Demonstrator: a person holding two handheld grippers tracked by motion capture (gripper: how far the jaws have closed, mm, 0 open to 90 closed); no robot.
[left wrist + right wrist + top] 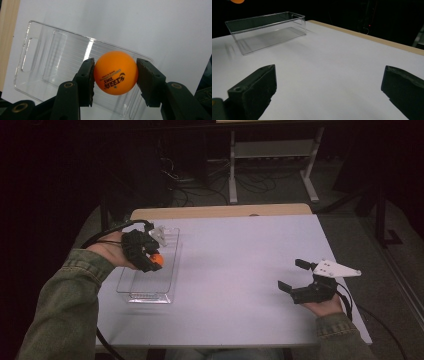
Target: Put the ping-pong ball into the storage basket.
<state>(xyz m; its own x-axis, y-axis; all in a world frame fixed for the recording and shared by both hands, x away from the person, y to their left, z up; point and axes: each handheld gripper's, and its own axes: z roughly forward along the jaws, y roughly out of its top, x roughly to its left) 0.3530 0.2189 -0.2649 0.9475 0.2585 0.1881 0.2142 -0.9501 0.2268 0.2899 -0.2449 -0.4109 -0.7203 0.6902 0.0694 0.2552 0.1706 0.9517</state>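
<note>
The left gripper has its two black pads pinched on either side of an orange ping-pong ball, a smooth matte sphere with dark printed lettering on its lower face, and it hangs right over the clear plastic bin. In the high view that left gripper sits above the bin's middle, the ball a bright dot above the bin, gripped above the floor and not resting on it. The bin is a long rectangular box with thin see-through walls, a ribbed floor and a slot handle cut into one short end, and nothing lies inside. It stands on the left part of the white table, a flat matte top with a pale wooden strip along its far edge. Over on the other side, the right gripper rests low near the table's right edge, well apart from the bin, jaws spread wide with bare tabletop between them, its grey three-cornered plate on top. From the right gripper view the bin stands clear across open table, nothing in the path between.
</note>
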